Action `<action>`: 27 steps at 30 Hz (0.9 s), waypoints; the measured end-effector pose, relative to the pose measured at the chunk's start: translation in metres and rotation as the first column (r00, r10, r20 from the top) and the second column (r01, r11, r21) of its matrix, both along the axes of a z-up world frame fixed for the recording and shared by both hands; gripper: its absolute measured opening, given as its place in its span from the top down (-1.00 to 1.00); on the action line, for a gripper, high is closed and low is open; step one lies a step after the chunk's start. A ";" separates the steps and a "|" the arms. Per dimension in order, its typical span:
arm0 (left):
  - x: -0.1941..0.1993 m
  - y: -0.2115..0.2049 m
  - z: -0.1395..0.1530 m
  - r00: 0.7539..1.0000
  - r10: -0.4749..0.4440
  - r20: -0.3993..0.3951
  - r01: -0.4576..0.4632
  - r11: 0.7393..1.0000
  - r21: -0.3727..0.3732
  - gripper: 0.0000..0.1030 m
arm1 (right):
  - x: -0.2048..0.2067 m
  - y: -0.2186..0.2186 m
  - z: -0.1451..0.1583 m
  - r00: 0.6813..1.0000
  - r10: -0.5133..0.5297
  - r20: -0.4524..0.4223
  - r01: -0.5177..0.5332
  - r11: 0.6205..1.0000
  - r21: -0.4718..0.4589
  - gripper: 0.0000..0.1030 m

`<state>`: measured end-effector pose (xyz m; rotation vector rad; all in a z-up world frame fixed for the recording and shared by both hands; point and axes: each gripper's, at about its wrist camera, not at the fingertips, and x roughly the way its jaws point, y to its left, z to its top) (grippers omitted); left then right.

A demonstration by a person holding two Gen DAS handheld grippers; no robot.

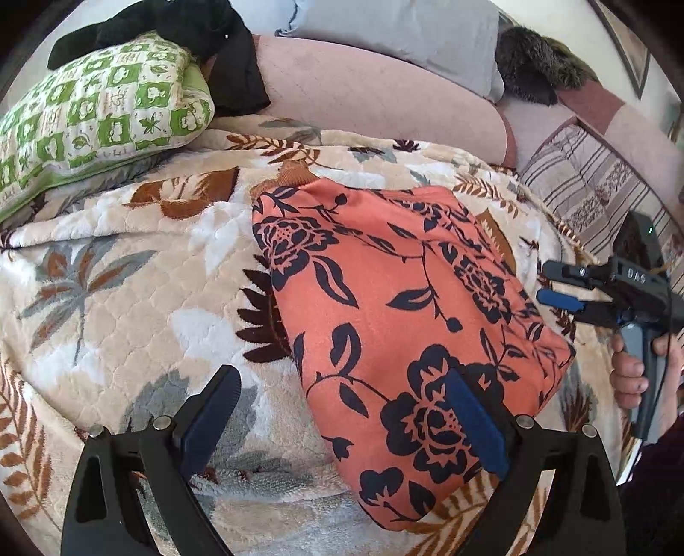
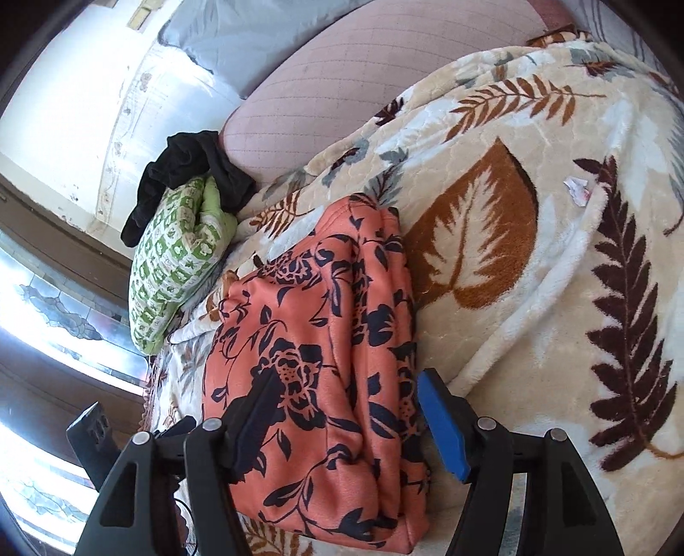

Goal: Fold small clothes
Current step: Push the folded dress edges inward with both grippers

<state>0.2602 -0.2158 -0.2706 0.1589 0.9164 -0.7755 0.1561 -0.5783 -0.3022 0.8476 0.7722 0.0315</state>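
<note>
A folded orange garment with dark blue flowers (image 1: 384,299) lies on the leaf-patterned blanket (image 1: 128,299). My left gripper (image 1: 342,410) is open above its near left edge, one pad over the blanket, the other over the cloth. My right gripper (image 1: 555,282) shows at the garment's right side, open and empty. In the right wrist view the garment (image 2: 316,368) lies in several stacked layers, and my right gripper (image 2: 350,410) is open, straddling its near end without holding it.
A green-and-white checked pillow (image 1: 94,115) lies at the far left with black clothing (image 1: 179,25) on it. A pink bolster (image 1: 363,98), a grey cushion (image 1: 406,30) and a striped cushion (image 1: 590,188) line the back. A scrap of paper (image 2: 577,188) lies on the blanket.
</note>
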 end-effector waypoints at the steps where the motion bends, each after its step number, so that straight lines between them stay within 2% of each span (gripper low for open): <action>1: 0.005 0.003 0.001 1.000 0.009 -0.017 -0.009 1.000 -0.021 -0.87 | -0.002 -0.006 -0.003 1.000 -0.013 -0.001 0.013 1.000 0.013 -0.37; 4: 0.017 0.008 -0.002 0.996 0.038 -0.075 -0.041 0.998 -0.045 -0.87 | -0.007 -0.021 -0.012 0.999 -0.040 0.002 0.039 0.996 0.075 -0.39; 7: 0.025 0.011 -0.009 0.991 0.064 -0.116 -0.069 0.997 -0.038 -0.87 | -0.009 -0.026 -0.020 0.999 -0.039 0.008 0.038 0.992 0.123 -0.55; 14: 0.026 0.000 -0.029 0.980 0.009 -0.200 -0.015 1.000 -0.025 -0.87 | 0.005 -0.016 -0.045 0.999 0.050 -0.015 -0.047 0.982 0.184 -0.55; 19: 0.026 -0.006 -0.038 0.961 -0.033 -0.274 0.012 0.997 -0.078 -0.87 | 0.011 -0.006 -0.049 0.994 0.103 0.024 -0.106 0.977 0.185 -0.60; 27: 0.032 -0.011 -0.041 0.944 -0.040 -0.327 -0.019 0.985 -0.174 -0.87 | 0.016 0.004 -0.047 0.991 0.103 0.090 -0.118 0.976 0.182 -0.62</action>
